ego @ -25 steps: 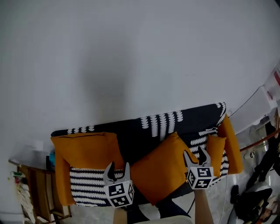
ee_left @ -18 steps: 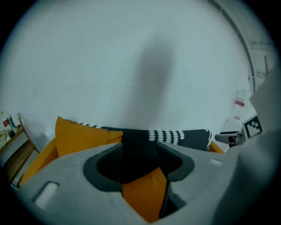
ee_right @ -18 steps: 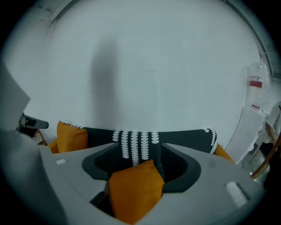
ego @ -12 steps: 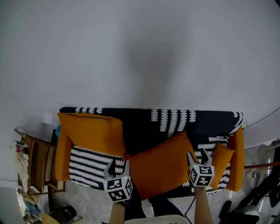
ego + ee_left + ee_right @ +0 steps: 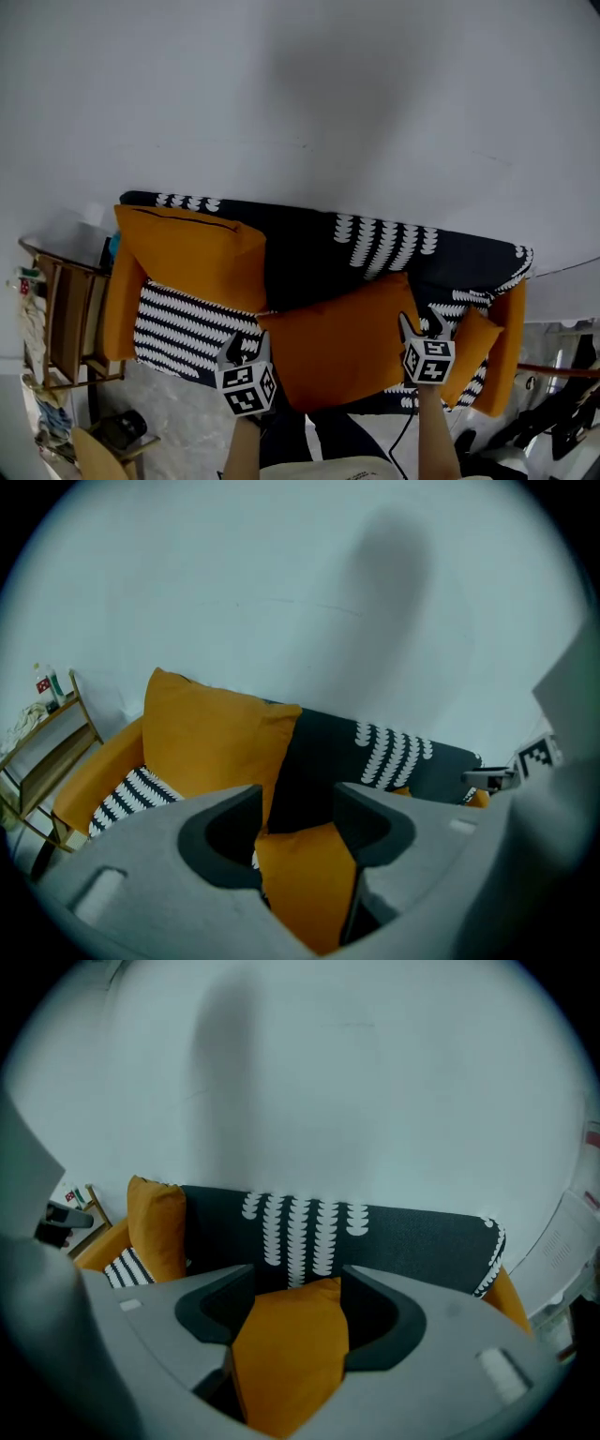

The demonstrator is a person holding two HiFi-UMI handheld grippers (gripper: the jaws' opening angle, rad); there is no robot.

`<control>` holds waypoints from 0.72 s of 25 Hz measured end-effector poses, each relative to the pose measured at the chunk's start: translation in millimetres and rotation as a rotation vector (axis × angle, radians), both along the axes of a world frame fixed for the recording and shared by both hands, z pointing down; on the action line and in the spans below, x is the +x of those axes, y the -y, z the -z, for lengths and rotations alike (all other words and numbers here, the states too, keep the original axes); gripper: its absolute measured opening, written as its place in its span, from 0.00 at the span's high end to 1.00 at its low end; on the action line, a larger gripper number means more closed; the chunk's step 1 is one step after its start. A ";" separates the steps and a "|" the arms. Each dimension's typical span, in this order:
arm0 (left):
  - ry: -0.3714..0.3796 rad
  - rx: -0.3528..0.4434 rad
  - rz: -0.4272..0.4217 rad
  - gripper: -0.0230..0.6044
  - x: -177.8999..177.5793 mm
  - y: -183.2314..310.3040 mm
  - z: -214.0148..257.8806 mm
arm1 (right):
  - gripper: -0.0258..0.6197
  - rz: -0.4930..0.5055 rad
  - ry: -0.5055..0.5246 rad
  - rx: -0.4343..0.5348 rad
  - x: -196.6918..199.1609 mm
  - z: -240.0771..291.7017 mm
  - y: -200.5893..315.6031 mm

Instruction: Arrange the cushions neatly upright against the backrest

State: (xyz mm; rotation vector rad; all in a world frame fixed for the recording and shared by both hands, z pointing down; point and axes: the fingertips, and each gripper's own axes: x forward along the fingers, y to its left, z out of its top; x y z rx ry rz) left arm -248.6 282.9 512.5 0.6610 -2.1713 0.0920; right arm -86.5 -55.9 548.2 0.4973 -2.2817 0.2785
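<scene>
A dark sofa backrest (image 5: 309, 253) with white leaf print runs across the head view, above a striped seat (image 5: 178, 323). One large orange cushion (image 5: 192, 253) leans upright against the backrest at the left. A second large orange cushion (image 5: 342, 342) lies over the middle of the seat. My left gripper (image 5: 248, 342) is shut on its left edge (image 5: 305, 883) and my right gripper (image 5: 421, 321) is shut on its right edge (image 5: 286, 1354); orange cloth fills both gaps. A small orange cushion (image 5: 466, 352) leans by the right armrest.
Orange armrests (image 5: 117, 300) close off both ends of the sofa. A wooden shelf unit (image 5: 66, 319) with small items stands left of it. A plain white wall (image 5: 309, 103) rises behind. Dark clutter (image 5: 562, 441) lies on the floor at the right.
Both grippers have come down with the middle cushion. It has turned from a corner-up tilt to lying nearly level over the seat.
</scene>
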 end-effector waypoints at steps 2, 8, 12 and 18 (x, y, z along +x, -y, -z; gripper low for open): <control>-0.030 -0.015 0.004 0.58 -4.1 -4.0 -21.4 | 0.51 0.016 -0.040 -0.002 -1.2 -16.2 -0.8; -0.123 -0.067 -0.018 0.58 -9.5 -9.2 -91.8 | 0.51 0.051 -0.155 -0.025 -5.9 -70.7 6.3; -0.173 -0.104 -0.035 0.52 -7.5 -14.3 -138.4 | 0.51 0.101 -0.220 -0.033 -17.2 -107.5 10.8; -0.276 -0.136 0.009 0.47 -2.7 -23.8 -198.6 | 0.52 0.155 -0.293 -0.049 -34.5 -156.3 28.3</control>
